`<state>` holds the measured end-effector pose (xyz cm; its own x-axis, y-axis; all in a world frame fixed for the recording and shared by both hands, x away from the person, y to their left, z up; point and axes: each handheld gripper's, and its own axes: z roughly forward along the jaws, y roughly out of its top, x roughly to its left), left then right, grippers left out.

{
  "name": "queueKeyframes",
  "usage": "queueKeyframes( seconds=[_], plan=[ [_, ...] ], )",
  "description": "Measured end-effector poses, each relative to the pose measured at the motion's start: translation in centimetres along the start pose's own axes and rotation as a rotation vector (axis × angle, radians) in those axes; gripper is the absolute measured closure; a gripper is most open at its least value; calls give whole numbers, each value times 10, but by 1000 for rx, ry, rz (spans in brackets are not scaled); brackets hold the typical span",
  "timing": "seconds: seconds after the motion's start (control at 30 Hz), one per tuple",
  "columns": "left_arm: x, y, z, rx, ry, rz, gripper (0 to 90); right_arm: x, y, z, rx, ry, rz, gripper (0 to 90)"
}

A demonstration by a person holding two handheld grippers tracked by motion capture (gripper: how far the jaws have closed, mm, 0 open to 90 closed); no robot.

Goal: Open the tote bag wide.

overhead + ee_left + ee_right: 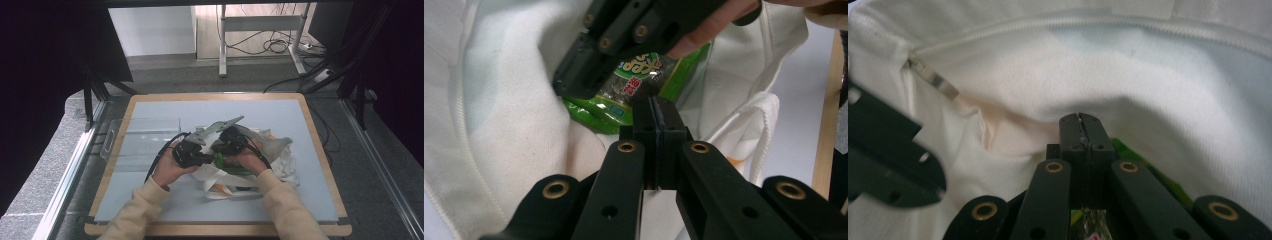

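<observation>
A white cloth bag [281,151] lies open on the mat, right of centre. At its mouth is a green snack packet [226,165], which the left gripper view shows as the packet [624,95] with dark contents and printed lettering. My right gripper [1081,120] is shut inside the bag, with the packet [1128,152] running under its jaws and a thin edge pinched at the tips. My left gripper [655,117] is shut just short of the packet, above the bag's cloth [499,125]. I cannot tell whether it pinches cloth.
A clear plastic tray [141,136] sits on the table's left side, hanging over the edge. The grey mat [200,107] is bare behind the bag. The bag's zip pull [935,80] hangs at the rim. Desk legs and cables stand on the floor beyond.
</observation>
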<state>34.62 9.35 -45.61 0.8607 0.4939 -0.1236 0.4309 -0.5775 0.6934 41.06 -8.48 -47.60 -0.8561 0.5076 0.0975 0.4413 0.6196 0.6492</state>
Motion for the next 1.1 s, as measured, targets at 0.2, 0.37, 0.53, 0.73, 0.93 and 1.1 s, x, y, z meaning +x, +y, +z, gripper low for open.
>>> queueKeyframes(
  seconds=[0.2, 0.37, 0.53, 0.73, 0.93, 1.1],
  plan=[
    [0, -3, 2, 9, -6, -6, 900, -6, 0, 1, -5, -19, 19, 892],
    [-2, -8, 4, 24, -10, -7, 900, -12, 5, 4, 0, -38, 27, 892],
    [-5, -17, 9, 47, -27, -21, 900, -20, 11, 7, -4, -66, 43, 893],
    [-7, -21, 13, 55, -35, -31, 900, -29, 13, 15, -7, -54, 81, 893],
    [-9, -21, 16, 73, -38, -26, 900, -38, 16, 21, -3, -56, 103, 893],
    [-10, -22, 17, 71, -32, -22, 900, -42, 15, 26, -7, -57, 128, 893]
  ],
)
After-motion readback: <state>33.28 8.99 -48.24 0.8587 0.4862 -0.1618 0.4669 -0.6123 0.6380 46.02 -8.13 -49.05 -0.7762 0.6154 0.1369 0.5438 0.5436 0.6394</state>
